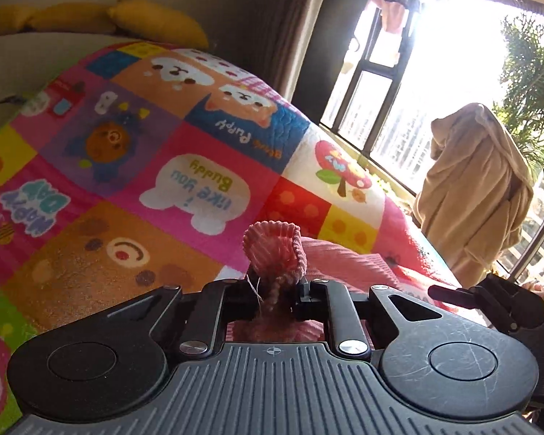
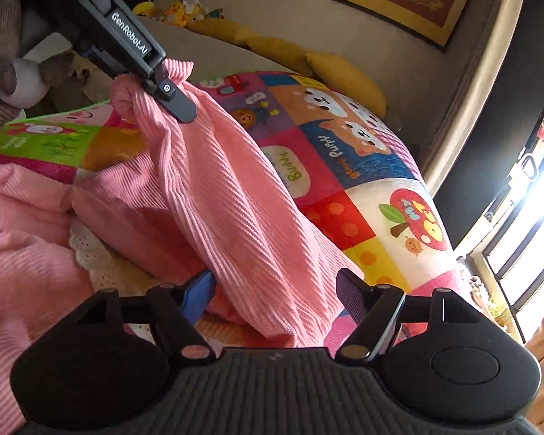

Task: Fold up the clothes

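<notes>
left gripper (image 1: 277, 290) is clamped on the pink ribbed top's (image 2: 228, 195) cuff above the cartoon quilt (image 1: 127, 166); right gripper (image 2: 275, 290) gapes around the sleeve, so pinch low and keep it taut

Pink knit garment (image 2: 235, 199) runs off the left edge — window view (image 1: 453, 54) blown out white, wall pictures (image 2: 409, 0) cropped.
</notes>
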### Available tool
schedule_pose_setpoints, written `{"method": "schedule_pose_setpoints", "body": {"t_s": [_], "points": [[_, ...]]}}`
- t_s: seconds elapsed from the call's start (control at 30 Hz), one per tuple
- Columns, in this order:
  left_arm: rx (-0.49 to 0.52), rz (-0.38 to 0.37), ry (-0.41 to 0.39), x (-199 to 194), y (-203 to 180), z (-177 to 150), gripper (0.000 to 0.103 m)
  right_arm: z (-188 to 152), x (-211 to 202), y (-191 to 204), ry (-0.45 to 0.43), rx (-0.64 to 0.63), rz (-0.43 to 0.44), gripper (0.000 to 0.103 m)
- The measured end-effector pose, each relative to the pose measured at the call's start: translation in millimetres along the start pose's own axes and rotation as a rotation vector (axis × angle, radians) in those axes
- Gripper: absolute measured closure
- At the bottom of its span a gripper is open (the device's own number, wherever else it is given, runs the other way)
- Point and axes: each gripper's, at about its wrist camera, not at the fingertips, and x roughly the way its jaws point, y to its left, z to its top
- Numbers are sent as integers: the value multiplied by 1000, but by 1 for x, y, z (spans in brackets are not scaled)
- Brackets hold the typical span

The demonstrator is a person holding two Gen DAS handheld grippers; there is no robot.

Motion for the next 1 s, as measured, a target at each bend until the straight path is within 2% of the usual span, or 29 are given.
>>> {"method": "schedule_pose_setpoints", "body": {"t_s": [0.1, 0.13, 0.17, 0.27, 0.3, 0.4, 0.53, 0.67, 0.9, 1.0], "points": [[1, 59, 90, 9, 14, -21, 70, 8, 1, -19, -12, 163, 100, 18], [-3, 81, 119, 15, 19, -29, 67, 9, 7, -26, 2, 211, 101, 17], [-1, 96, 131, 18, 22, -33, 60, 8, 17, -31, 27, 238, 81, 14], [36, 155, 123, 20, 25, -38, 30, -2, 49, -42, 140, 275, 2, 9], [53, 163, 117, 19, 25, -37, 25, -9, 60, -44, 185, 275, -15, 9], [84, 164, 126, 21, 23, -35, 23, -27, 77, -49, 246, 337, 15, 2], [98, 179, 146, 27, 23, -37, 22, -20, 71, -62, 206, 399, 24, 2], [93, 179, 151, 29, 25, -37, 19, -5, 75, -75, 158, 380, -32, 0], [98, 177, 154, 28, 26, -36, 13, -15, 126, -81, 256, 364, -112, 0], [103, 170, 127, 19, 26, -32, 11, -20, 127, -81, 251, 389, -120, 0]]}}
